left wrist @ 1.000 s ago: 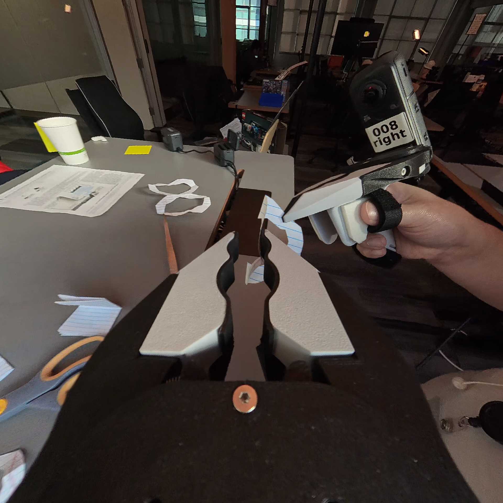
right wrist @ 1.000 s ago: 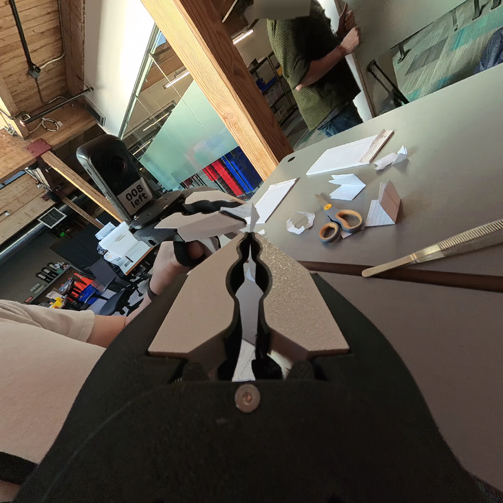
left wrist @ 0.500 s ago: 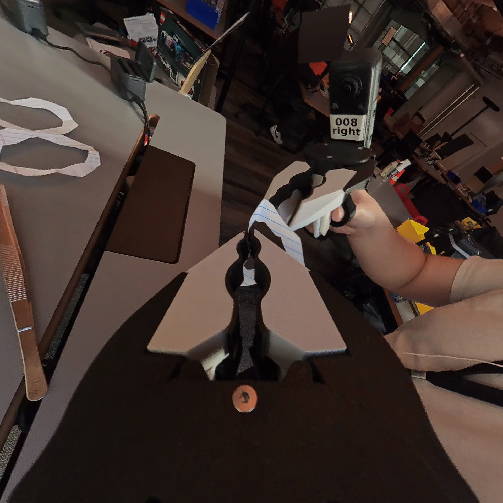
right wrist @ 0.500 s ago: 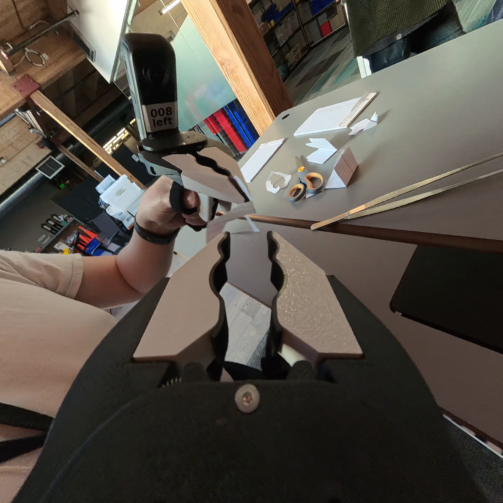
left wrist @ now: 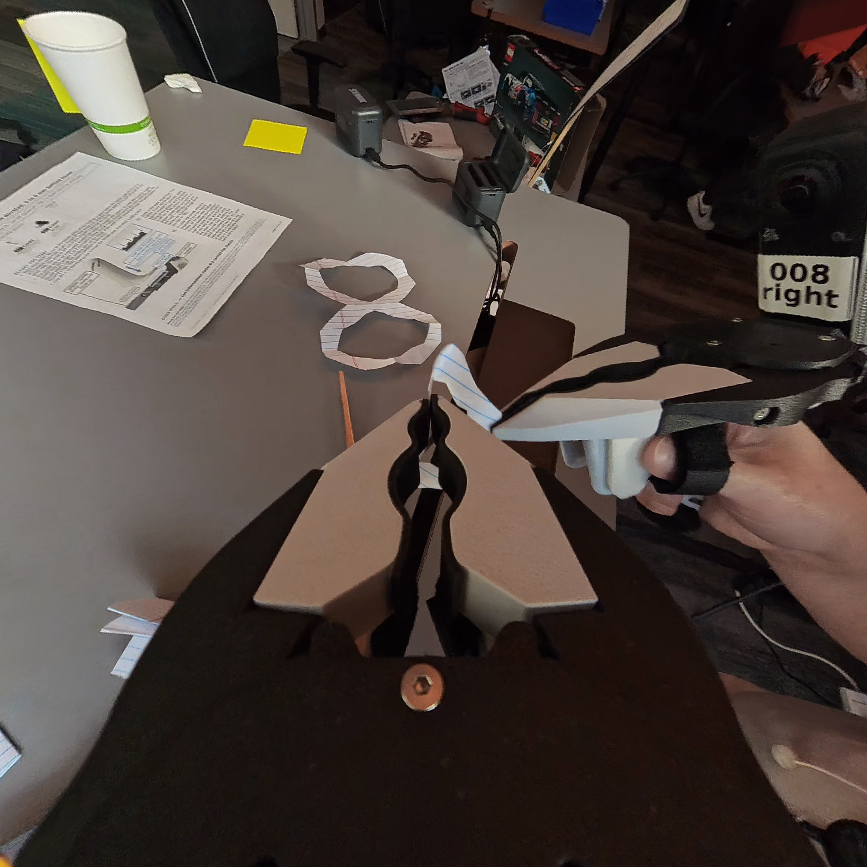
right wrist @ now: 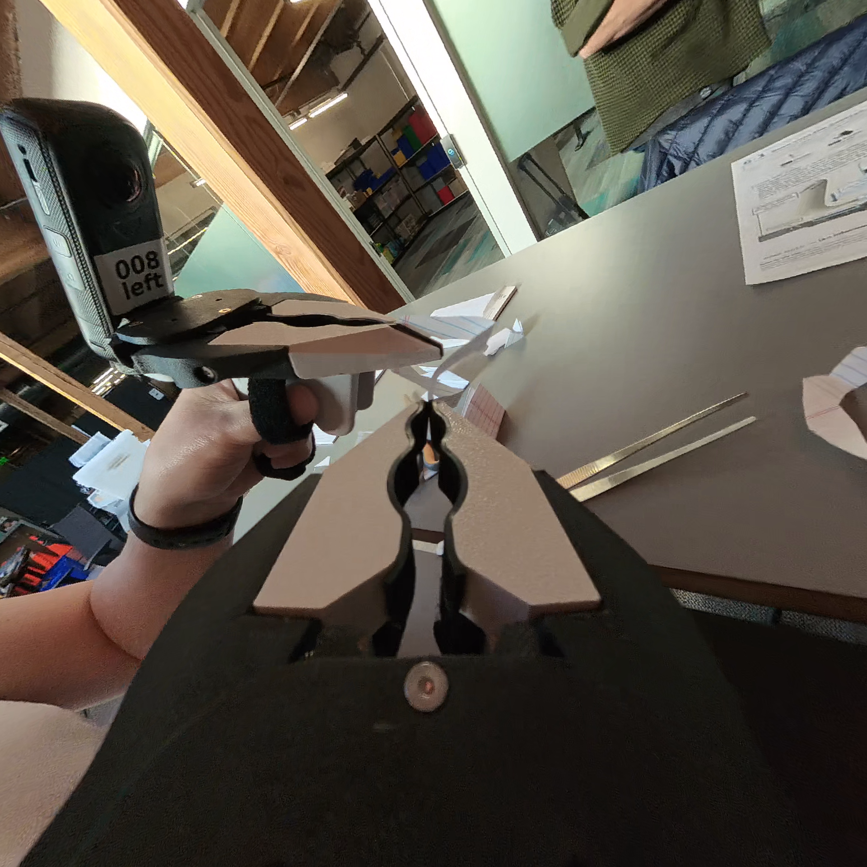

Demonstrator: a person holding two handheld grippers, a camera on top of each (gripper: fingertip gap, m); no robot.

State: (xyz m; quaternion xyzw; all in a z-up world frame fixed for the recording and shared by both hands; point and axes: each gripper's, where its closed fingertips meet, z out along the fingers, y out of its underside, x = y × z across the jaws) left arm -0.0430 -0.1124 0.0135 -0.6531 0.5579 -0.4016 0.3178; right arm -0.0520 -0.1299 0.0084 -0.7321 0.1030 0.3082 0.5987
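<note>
Right gripper [left wrist: 497, 420] has re-closed on the lined paper strip [left wrist: 462, 389]; half a second back it stood open and clear of it. Left gripper [left wrist: 430, 407] was clenched on the strip then and is now. Left wrist view has swung back over the grey table [left wrist: 140, 422].

Strip location: in the air off the table edge, spanning the two tips, twisted between them. Left tips pinch one end, with a bit of paper showing inside the jaw gap; right tips pinch the other end from the side. The two-point hold probably keeps the floppy strip taut, my read only.

Right wrist view agrees: right gripper [right wrist: 428, 407] tips meet on the paper, left gripper [right wrist: 438, 349] just above it, jaws together.

Counts on the table:
- two cut paper rings [left wrist: 370, 312], touching
- one printed sheet [left wrist: 126, 239]
- one paper cup [left wrist: 96, 84]
- one yellow sticky note [left wrist: 275, 136]
- two metal strips [right wrist: 657, 445], side by side
- folded lined scraps, too cluttered to count
</note>
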